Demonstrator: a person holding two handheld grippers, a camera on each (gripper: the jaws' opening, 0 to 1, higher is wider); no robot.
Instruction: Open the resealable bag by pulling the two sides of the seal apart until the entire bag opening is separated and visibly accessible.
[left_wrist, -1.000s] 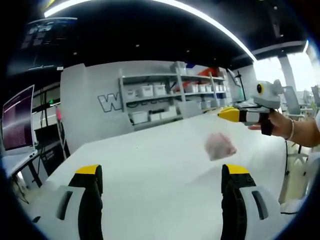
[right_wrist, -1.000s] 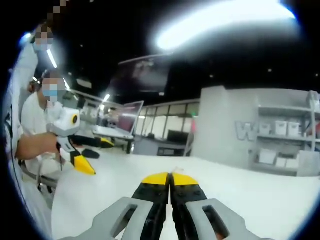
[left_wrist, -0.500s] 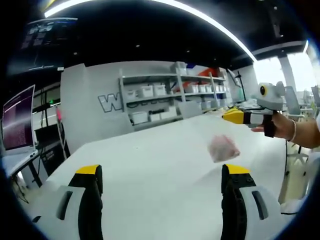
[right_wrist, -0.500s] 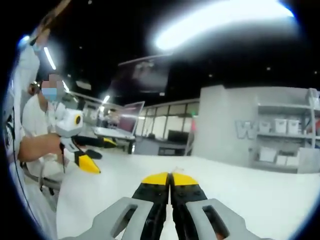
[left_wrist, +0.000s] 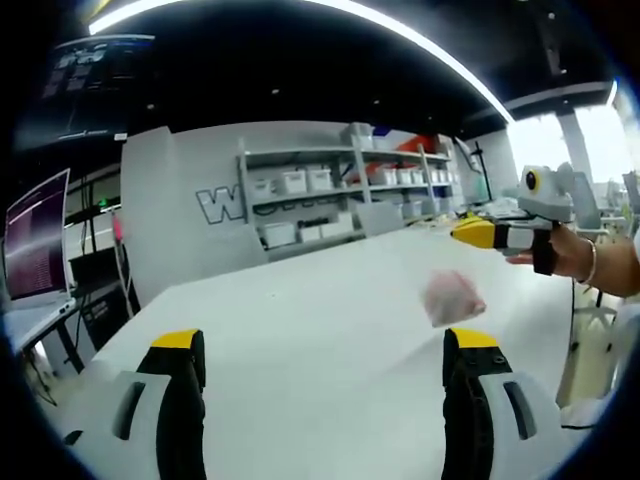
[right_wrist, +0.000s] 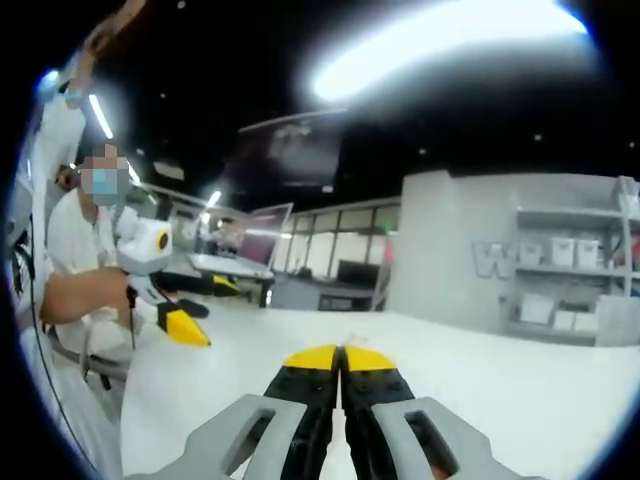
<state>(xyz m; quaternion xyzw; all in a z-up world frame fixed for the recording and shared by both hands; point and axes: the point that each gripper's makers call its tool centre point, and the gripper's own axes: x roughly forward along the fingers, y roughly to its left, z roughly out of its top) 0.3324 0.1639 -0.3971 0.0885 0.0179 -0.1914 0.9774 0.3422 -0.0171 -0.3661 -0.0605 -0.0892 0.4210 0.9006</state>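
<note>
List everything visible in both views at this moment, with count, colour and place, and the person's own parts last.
Resealable bag: one, clear with pinkish contents, lying on the table ahead of the left hand-held gripper.
Table: one, white, under both grippers.
Shelving unit: one, grey, holding white bins, against the far wall.
Monitor: one, lit screen, at the table's far side.
Left hand-held gripper: one, grey with yellow tips, jaws wide apart, above the table.
Right hand-held gripper: one, grey with yellow tips, jaws closed, holding nothing.
Hand: one, wearing a bracelet, holding the right gripper.
</note>
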